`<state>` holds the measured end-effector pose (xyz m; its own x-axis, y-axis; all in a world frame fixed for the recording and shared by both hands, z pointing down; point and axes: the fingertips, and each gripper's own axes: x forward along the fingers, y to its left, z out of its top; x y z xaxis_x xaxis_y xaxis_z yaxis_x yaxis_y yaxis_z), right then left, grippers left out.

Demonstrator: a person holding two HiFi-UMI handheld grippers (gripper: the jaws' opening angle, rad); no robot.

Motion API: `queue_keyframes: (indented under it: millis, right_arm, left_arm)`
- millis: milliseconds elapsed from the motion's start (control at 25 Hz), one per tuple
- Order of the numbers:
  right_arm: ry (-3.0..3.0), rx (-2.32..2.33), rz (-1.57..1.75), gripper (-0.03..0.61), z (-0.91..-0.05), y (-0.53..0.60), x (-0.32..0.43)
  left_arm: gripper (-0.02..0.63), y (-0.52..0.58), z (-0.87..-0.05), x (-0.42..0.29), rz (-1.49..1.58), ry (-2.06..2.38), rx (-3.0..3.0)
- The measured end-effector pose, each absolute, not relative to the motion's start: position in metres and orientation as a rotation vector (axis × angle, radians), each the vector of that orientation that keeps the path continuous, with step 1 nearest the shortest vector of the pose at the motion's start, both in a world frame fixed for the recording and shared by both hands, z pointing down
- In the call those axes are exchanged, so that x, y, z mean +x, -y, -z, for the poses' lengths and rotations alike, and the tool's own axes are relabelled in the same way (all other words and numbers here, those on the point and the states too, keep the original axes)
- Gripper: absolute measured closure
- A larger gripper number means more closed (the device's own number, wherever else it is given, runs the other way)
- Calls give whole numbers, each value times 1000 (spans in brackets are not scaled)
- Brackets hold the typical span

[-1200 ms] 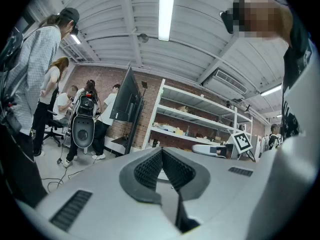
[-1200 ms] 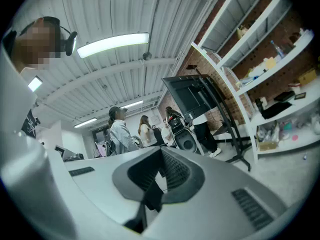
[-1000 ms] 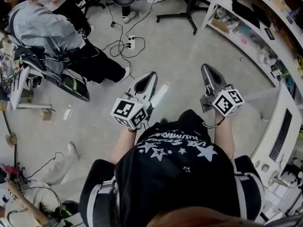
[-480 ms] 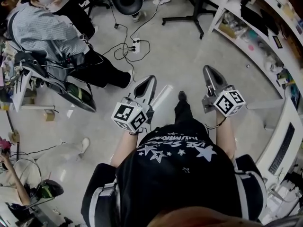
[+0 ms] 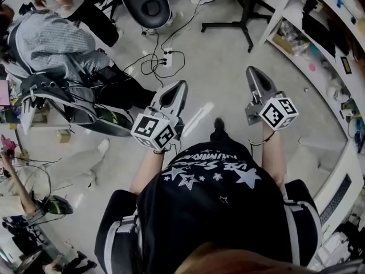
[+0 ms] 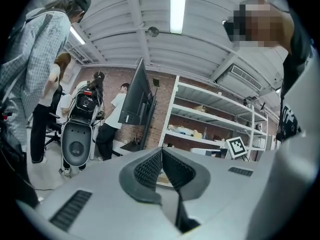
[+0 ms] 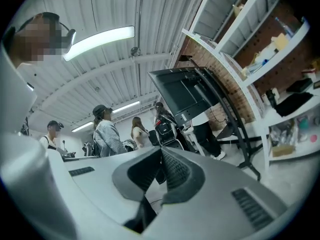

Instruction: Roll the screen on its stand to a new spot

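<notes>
1. Grey concrete floor (image 5: 228, 67) spreads under me. White shelves (image 5: 278, 11) curve along my right side, and a power strip (image 5: 167, 55) with black cables lies ahead of me.
2. My left gripper (image 6: 161, 154) has its jaws pressed together, ribbed pads meeting, with nothing between them.
3. My right gripper (image 7: 161, 154) is closed the same way, pads touching at the tip and pinching nothing.
4. I hold both grippers out in front of my chest, side by side and apart from each other. They point ahead and touch nothing.
5. The screen (image 7: 181, 95) stands well ahead of me, dark and leaning in the right gripper view. It is mounted on its black stand (image 7: 235, 134), near the brick wall (image 7: 220, 69) and the shelves.
6. In the head view, only the stand's black legs show at the top, resting on the floor, well apart from both grippers.
7. In the left gripper view, the screen appears nearly edge-on, with people standing to its left and the shelves to its right.
8. A person in a checked shirt (image 5: 51, 36) sits off to my left.
</notes>
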<state>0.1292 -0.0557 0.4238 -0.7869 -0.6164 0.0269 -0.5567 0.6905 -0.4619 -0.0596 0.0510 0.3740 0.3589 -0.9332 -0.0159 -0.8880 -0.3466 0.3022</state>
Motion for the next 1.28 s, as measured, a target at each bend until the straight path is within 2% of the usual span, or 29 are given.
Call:
queue_keyframes:
  millis: [240, 840, 1280]
  right_arm:
    - [-2745, -1011, 726, 571, -436, 151, 130]
    - [-2751, -1003, 750, 571, -443, 231, 161]
    - [-2738, -1148, 717, 571, -437, 308, 128]
  left_arm:
    - [601, 43, -383, -68, 242, 1615, 2370]
    - [600, 128, -371, -60, 275, 1727, 2320]
    - [600, 239, -365, -116, 357, 1630, 2362]
